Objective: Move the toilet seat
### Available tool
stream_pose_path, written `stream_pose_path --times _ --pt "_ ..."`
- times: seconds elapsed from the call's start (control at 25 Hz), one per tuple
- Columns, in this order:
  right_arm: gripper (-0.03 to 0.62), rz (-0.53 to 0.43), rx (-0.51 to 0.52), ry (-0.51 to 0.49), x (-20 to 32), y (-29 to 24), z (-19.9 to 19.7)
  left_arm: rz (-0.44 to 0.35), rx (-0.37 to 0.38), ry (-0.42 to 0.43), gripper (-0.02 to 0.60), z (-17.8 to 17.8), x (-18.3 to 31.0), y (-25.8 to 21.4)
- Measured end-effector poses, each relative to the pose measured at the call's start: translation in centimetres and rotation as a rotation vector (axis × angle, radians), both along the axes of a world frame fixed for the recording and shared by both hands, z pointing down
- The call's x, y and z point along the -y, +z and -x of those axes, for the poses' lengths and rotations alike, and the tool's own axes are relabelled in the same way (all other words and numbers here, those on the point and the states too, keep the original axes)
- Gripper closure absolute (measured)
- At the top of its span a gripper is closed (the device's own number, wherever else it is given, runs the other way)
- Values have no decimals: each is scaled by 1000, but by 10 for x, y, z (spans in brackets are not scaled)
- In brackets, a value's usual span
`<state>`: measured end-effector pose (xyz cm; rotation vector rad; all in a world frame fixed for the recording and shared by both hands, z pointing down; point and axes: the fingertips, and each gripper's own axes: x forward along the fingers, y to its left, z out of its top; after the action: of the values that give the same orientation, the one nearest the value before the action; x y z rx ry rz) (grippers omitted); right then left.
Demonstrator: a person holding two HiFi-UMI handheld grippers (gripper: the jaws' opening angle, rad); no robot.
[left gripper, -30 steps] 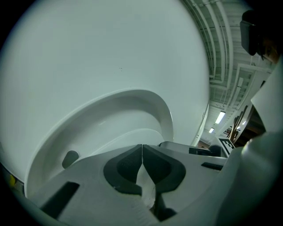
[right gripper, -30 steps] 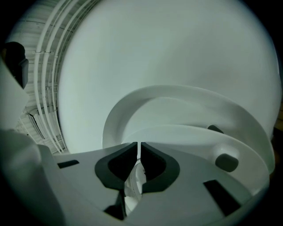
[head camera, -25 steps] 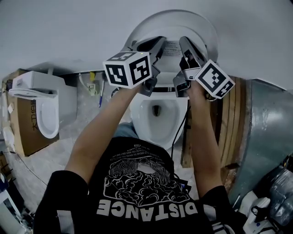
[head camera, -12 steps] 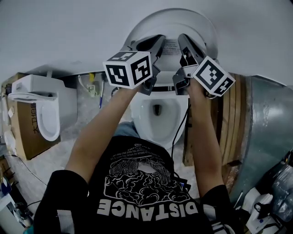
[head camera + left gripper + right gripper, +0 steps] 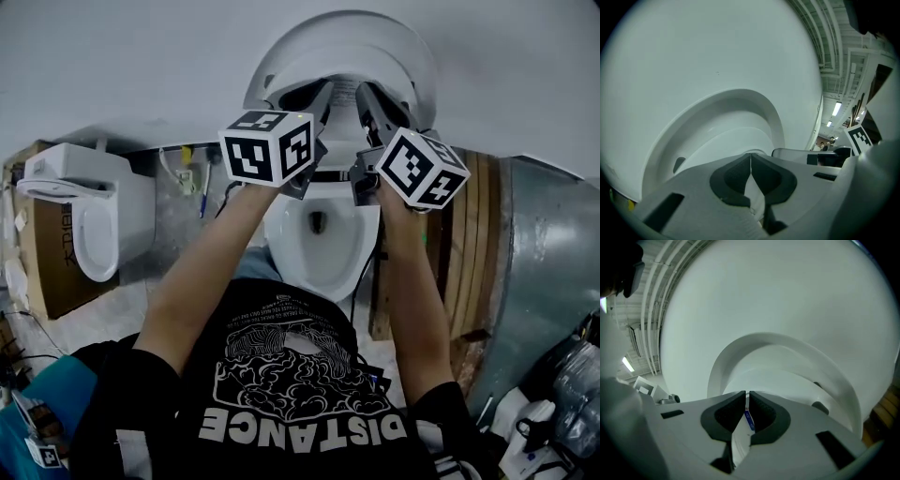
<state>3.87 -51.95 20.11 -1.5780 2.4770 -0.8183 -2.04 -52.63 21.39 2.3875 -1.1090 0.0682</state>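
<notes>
Person standing over a white toilet bowl [image 5: 274,230], arms stretched forward, one gripper in each hand.

Toilet seat [image 5: 740,99]: raised above the back of the bowl, standing close in front of the lid [image 5: 347,42]. Its underside faces the person, and a dark bumper [image 5: 678,164] shows on the ring.

Left gripper [image 5: 323,94]: above the rear of the bowl, left of its midline, aimed at the raised seat. The jaws are pressed together, their dark pads [image 5: 736,180] meet at the tip, and nothing lies between them.

Right gripper [image 5: 366,94]: just beside the left one, right of the bowl's midline, aimed at the same seat. The jaws are drawn together to a thin slit through which a scrap of blue print [image 5: 749,420] shows. They pinch nothing.

Both tips lie close against the seat's ring; whether they touch it cannot be made out.

Surroundings: second toilet [image 5: 84,216] well to the left of the bowl, with a cardboard box [image 5: 47,281] behind it. Upright wooden planks [image 5: 469,253] stand just right of the bowl.
</notes>
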Motion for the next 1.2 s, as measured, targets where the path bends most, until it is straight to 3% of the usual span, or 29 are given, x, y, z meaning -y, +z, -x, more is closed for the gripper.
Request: stream_pose_path --times 0.84,1.2 --pt "566 -10 -311 -128 -116 9 1 -58 166 -41 568 -30 -116 3" --pt "576 -21 -332 -138 -148 9 -14 -88 215 -48 569 -48 -152 1"
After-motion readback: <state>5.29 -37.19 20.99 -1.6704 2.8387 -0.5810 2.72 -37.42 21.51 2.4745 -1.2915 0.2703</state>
